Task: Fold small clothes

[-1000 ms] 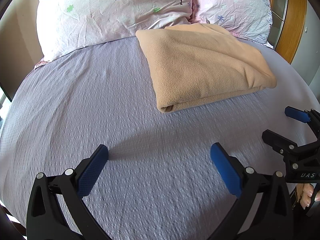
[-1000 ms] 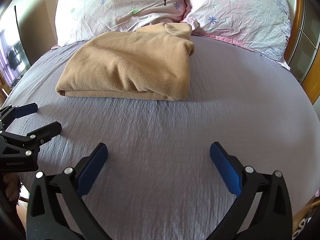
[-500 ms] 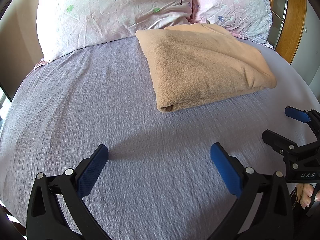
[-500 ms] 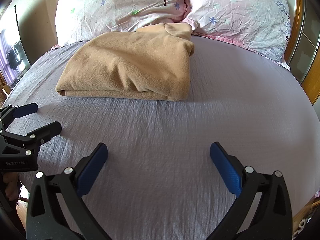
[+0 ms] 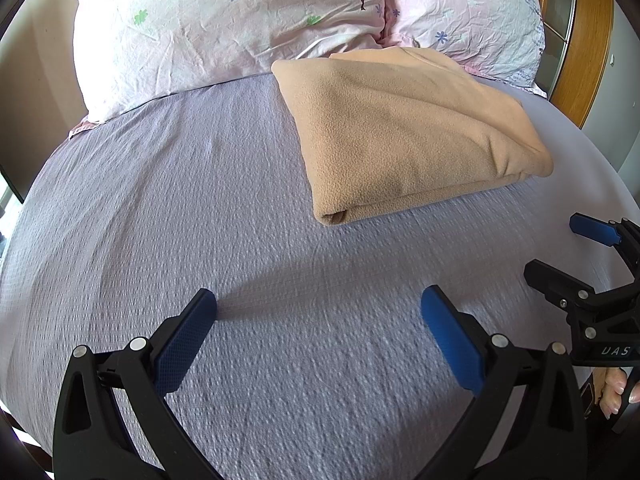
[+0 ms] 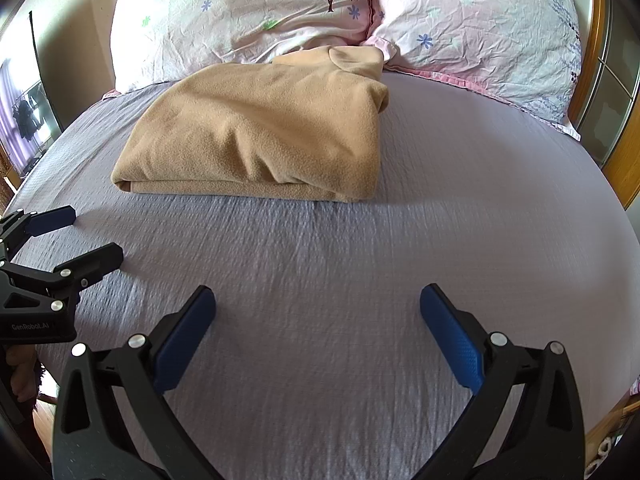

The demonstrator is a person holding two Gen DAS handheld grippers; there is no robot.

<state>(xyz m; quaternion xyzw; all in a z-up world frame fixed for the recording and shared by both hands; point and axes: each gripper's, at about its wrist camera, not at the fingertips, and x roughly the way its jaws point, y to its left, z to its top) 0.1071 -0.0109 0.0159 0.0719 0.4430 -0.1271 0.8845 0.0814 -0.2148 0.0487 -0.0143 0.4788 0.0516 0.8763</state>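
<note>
Nothing has shifted since the earlier frames. Both the left gripper (image 5: 318,336) and right gripper (image 6: 318,334) hover low over the bed (image 5: 160,208), fingers spread wide and empty. Well ahead, the tan fleece garment (image 6: 264,136) lies folded flat near the pillows (image 6: 248,12). Folding looks finished; no other clothes show.
</note>
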